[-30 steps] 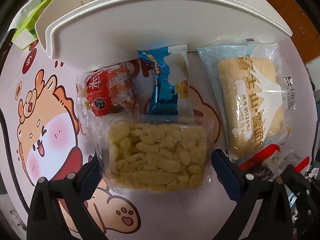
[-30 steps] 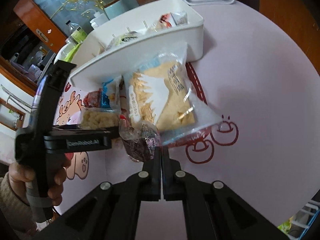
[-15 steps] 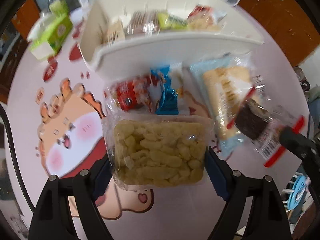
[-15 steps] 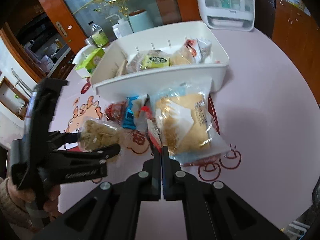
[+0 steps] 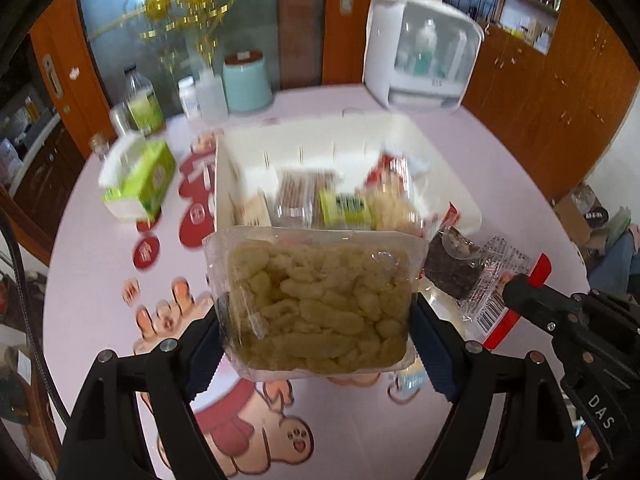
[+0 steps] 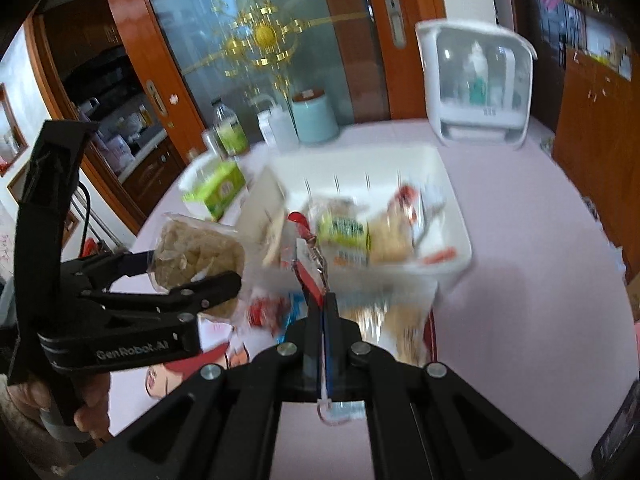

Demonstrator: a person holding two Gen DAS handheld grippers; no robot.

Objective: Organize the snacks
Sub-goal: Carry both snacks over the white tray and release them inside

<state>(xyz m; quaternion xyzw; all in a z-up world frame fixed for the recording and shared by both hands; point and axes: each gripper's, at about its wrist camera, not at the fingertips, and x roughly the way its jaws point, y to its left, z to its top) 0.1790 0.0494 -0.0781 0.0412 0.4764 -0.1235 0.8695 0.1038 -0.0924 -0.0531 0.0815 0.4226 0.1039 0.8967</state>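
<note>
Big pink table [image 5: 100, 248] w/ cartoon pics. On it, at 12 o'clock from both grippers, a white bin [image 5: 444, 184] w/ thin divider slots on its back wall. Inside: a brown striped pack [image 5: 298, 196], a green-yellow pack [image 5: 346, 210], a pale crumbly pack [image 5: 390, 208] & a red-white pack [image 5: 390, 168]. All blurry, can't read them.

Left gripper [image 5: 316, 312]: jaws wide, pads squeezing both sides of a clear bag of yellow puffed snack [image 5: 320, 300], held up in the air in front of the bin.

Right gripper [image 6: 322, 308]: jaws shut tight on the red edge of a small dark snack pack [image 5: 452, 270]. In the left cam it hangs at 3 o'clock of the puffed bag. In the right cam it's edge-on, hard to make out.

Green tissue box [image 5: 140, 184] at 9 o'clock of the bin. White see-thru box [image 5: 420, 52] w/ bottles at 1 o'clock, far side.

More packs lie on the table under the right gripper, too blurry to tell.
</note>
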